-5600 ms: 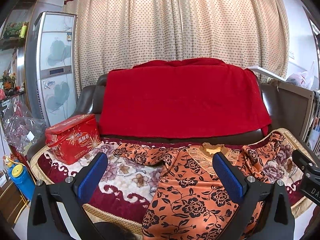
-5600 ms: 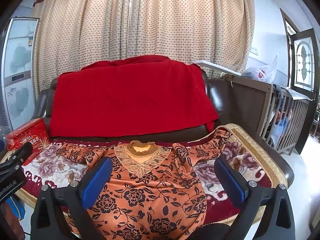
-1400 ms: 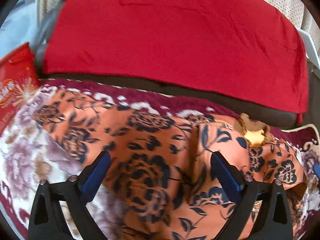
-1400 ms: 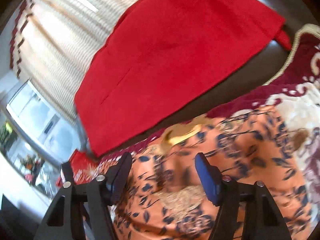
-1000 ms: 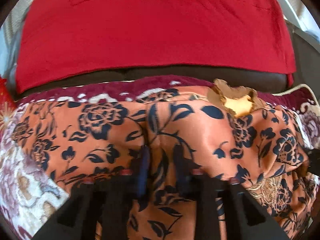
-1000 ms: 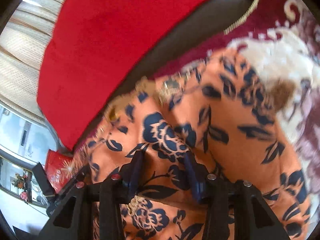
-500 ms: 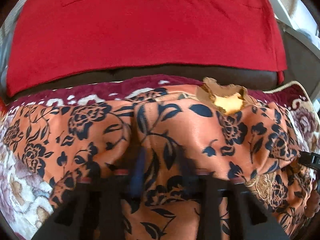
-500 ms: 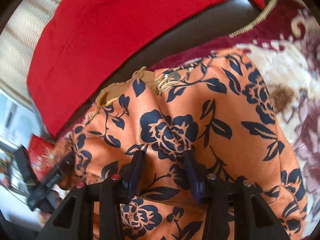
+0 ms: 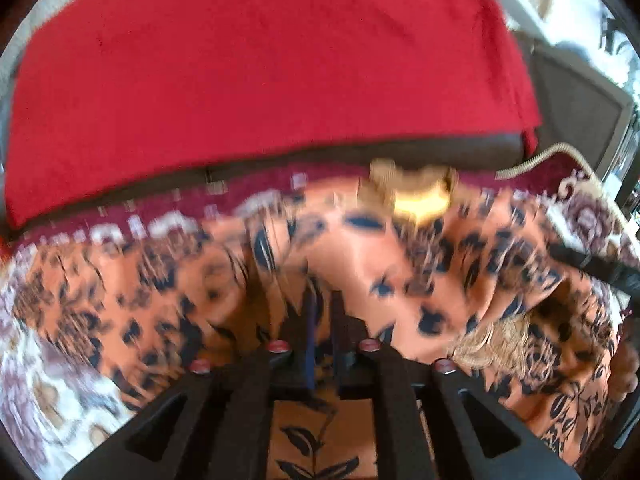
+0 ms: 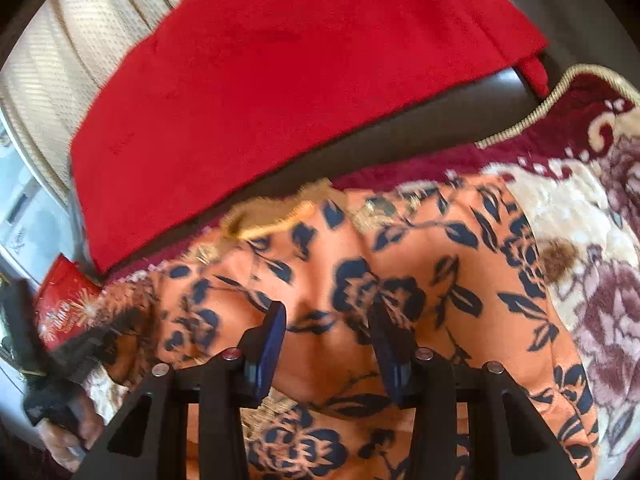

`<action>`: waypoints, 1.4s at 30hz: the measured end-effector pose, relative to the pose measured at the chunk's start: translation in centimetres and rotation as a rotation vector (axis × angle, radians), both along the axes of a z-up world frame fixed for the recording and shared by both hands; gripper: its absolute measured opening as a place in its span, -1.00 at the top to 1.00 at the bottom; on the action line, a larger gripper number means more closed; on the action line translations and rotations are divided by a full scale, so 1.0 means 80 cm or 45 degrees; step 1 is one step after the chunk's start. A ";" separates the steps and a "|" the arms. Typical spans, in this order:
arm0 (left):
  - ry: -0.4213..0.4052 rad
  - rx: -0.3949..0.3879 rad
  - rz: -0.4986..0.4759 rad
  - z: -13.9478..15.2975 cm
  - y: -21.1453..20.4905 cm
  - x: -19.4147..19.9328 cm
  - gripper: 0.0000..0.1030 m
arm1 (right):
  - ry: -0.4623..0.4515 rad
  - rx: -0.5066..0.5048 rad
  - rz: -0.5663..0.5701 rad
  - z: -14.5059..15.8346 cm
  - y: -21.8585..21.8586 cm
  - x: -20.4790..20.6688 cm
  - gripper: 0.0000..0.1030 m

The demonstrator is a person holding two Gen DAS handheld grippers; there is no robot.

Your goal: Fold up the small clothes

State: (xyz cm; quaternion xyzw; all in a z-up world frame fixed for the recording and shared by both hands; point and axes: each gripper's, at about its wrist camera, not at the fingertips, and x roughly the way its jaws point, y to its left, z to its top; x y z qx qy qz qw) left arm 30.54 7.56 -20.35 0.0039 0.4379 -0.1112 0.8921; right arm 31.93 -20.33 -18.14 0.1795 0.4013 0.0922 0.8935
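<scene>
An orange garment with dark blue flowers (image 9: 400, 264) lies on the sofa seat, its gold lace collar (image 9: 416, 196) toward the backrest. My left gripper (image 9: 322, 304) is shut on a bunched fold of the garment near its left shoulder; the view is blurred by motion. In the right wrist view the garment (image 10: 420, 248) fills the middle. My right gripper (image 10: 330, 320) has its blue pads partly apart around a raised fold of the cloth. Whether the pads press the cloth is unclear.
A red blanket (image 9: 260, 64) covers the dark sofa backrest. A floral maroon and cream seat cover (image 10: 592, 216) lies under the garment. A red tin box (image 10: 64, 304) stands at the left end. The left gripper's body (image 10: 60, 364) shows at the lower left of the right wrist view.
Both grippers came down onto the garment and closed on folds near the shoulders. The left is now moving, blurring its view. The right jaws stand wider than half a second ago.
</scene>
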 end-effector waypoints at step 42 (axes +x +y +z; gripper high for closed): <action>-0.139 -0.050 -0.080 0.011 -0.014 -0.020 0.89 | 0.066 -0.449 0.084 -0.040 0.113 -0.008 0.04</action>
